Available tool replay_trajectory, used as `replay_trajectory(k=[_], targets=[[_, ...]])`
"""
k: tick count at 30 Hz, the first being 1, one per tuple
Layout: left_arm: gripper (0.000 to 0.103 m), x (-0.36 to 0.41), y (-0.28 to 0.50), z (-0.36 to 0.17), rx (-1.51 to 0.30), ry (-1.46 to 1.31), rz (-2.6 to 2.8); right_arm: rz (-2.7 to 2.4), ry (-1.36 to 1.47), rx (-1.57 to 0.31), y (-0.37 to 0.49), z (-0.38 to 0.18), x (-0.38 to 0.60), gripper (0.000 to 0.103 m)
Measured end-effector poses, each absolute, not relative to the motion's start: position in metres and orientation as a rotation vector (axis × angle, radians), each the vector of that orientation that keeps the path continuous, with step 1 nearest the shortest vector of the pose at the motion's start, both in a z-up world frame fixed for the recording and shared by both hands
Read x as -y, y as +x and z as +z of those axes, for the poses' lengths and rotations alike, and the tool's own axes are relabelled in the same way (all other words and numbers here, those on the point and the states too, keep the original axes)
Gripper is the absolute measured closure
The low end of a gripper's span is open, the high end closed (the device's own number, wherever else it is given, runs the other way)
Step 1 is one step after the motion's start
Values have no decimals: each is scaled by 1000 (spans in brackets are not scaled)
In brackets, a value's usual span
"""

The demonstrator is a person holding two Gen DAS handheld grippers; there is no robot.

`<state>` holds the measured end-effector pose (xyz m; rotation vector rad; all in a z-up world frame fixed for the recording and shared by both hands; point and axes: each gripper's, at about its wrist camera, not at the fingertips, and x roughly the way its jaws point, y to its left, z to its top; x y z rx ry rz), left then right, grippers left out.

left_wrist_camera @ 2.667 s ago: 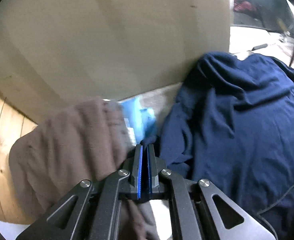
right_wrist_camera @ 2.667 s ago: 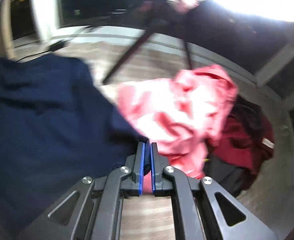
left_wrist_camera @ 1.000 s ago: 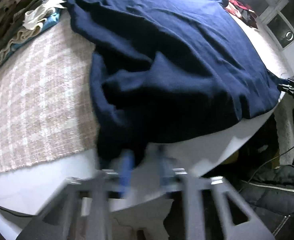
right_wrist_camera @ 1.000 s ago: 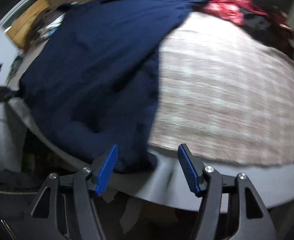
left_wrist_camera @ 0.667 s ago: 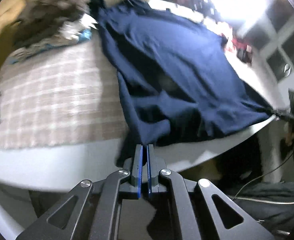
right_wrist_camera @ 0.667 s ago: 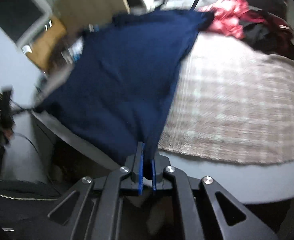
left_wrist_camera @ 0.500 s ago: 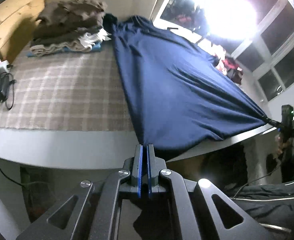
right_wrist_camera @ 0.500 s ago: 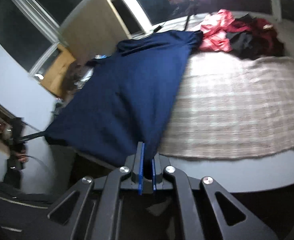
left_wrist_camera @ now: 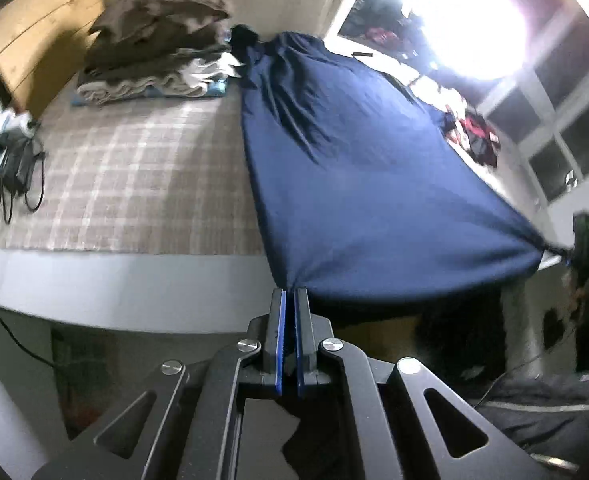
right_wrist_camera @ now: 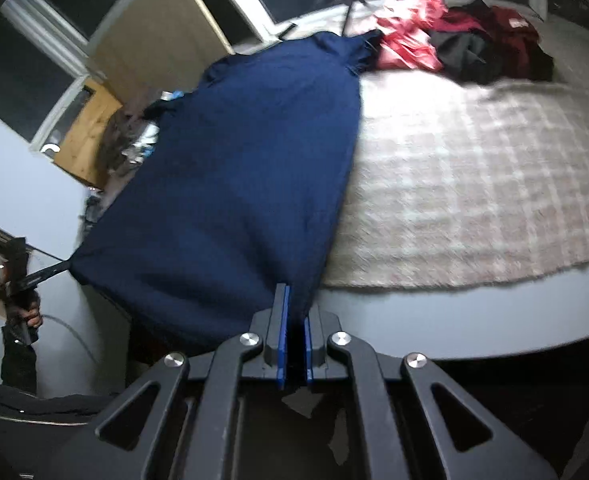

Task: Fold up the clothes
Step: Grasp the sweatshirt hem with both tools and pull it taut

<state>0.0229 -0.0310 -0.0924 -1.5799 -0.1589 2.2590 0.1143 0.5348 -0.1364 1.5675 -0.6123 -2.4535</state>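
A navy blue garment lies stretched lengthwise over a bed with a plaid cover. Its near hem hangs past the bed's front edge. My left gripper is shut on the hem's left corner. In the right wrist view the same navy garment runs away from my right gripper, which is shut on the hem's right corner. Each wrist view shows the other gripper far off at the opposite corner, held by a hand. The far end of the garment rests near the wall.
A stack of folded brown and white clothes sits at the bed's far left by a wooden headboard. A heap of pink, red and black clothes lies at the far right. A black cable rests on the left edge.
Both grippers went from open to shut on the hem's corners, then pulled back from the bed. The bunched navy garment is now drawn taut and flat.
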Motion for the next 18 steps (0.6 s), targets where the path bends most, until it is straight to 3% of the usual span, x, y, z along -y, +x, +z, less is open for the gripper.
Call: replay_trajectory(k=[7,18], targets=[[100,39,12,-186,213,-1810,2138,-2328,1886,662,111,-241,-537,97],[100,37,12,-182,132,-1821,2134,-2349,1796,673,120,-217,-535,92]])
